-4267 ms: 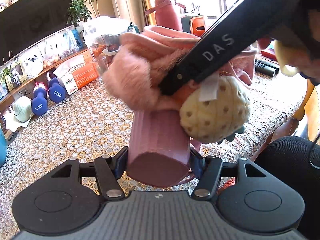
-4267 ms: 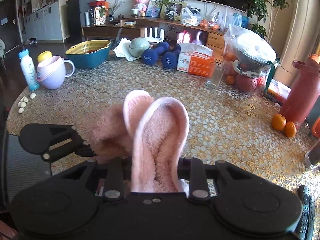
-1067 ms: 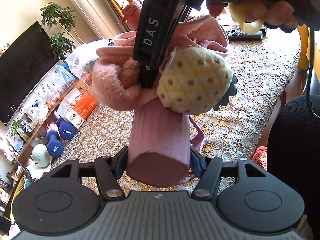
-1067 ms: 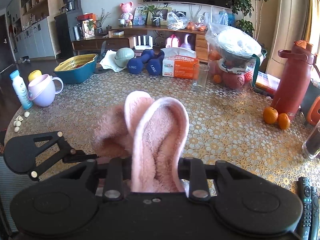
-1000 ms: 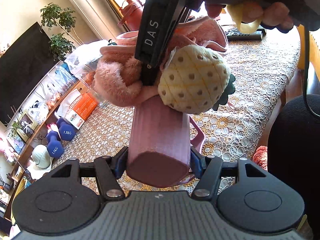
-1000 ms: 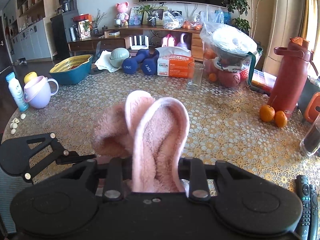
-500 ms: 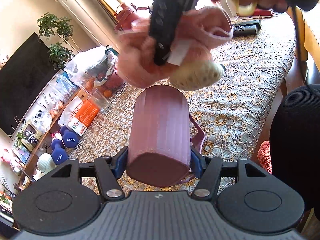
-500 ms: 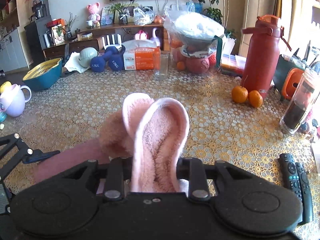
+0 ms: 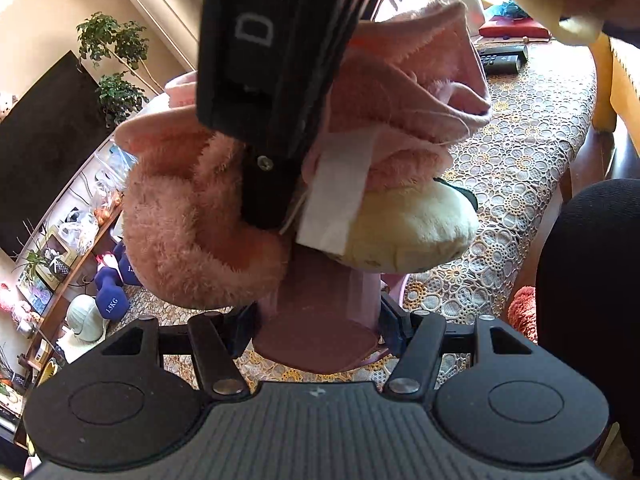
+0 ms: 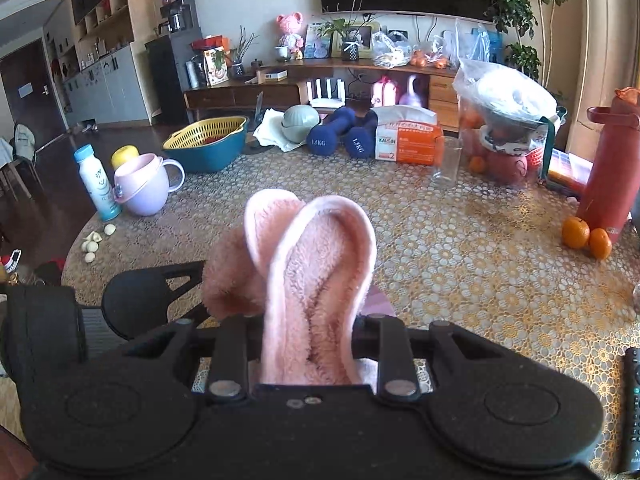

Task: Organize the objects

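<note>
My left gripper [image 9: 318, 320] is shut on a ribbed mauve cup [image 9: 320, 320] and holds it tilted above the table. My right gripper [image 10: 308, 332] is shut on a pink plush toy [image 10: 316, 280] by its long ears. In the left wrist view the plush toy [image 9: 192, 224], with its yellow pineapple part [image 9: 408, 232] and white tag, is pressed onto the cup's mouth and hides most of the cup. The right gripper's black body [image 9: 276, 60] crosses the top of that view.
A lace-covered table [image 10: 460, 264] holds a lilac mug [image 10: 144, 184], a white bottle [image 10: 96, 184], a teal basket [image 10: 208, 144], blue dumbbells [image 10: 340, 136], a tissue box [image 10: 408, 136], a glass [image 10: 446, 164], a red flask [image 10: 612, 168], oranges [image 10: 586, 236] and remotes [image 10: 632, 400].
The plush toy was lifted off the cup half a second ago and has come back down onto its mouth. The right gripper swung back to the left.
</note>
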### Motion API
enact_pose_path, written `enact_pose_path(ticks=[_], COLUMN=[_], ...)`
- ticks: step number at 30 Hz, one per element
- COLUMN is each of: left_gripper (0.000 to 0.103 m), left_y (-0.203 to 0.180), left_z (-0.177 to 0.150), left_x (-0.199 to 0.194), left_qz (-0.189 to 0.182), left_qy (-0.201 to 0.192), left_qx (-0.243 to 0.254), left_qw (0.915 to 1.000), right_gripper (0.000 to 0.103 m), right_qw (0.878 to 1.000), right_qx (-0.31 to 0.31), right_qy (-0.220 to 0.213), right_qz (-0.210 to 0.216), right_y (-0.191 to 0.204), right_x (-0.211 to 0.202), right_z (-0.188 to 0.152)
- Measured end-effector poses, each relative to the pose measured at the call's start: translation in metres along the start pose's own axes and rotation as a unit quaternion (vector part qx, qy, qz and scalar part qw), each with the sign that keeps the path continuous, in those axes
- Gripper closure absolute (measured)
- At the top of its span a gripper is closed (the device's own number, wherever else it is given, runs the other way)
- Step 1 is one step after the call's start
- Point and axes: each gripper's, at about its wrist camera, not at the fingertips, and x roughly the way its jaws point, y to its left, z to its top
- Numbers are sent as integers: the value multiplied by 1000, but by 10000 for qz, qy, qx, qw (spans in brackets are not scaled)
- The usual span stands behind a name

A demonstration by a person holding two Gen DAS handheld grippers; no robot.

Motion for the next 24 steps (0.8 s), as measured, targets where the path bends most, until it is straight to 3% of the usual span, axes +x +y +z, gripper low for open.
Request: enact_pose_path(ticks=[20,24], left_gripper=[41,41], left_y=[9,10], left_z=[-2,-3], left_x=[-2,-1], left_qz=[-119,-146], left_qy=[2,23], left_qx=[-196,-225], left_qw=[9997,9996], right_gripper=[76,76], right_qw=[9956,9908], right_qx=[128,136], right_qy=[108,372], right_qz=[-921,-1296], right_y=[-41,-53], right_x=[25,40], right_z=[5,-1])
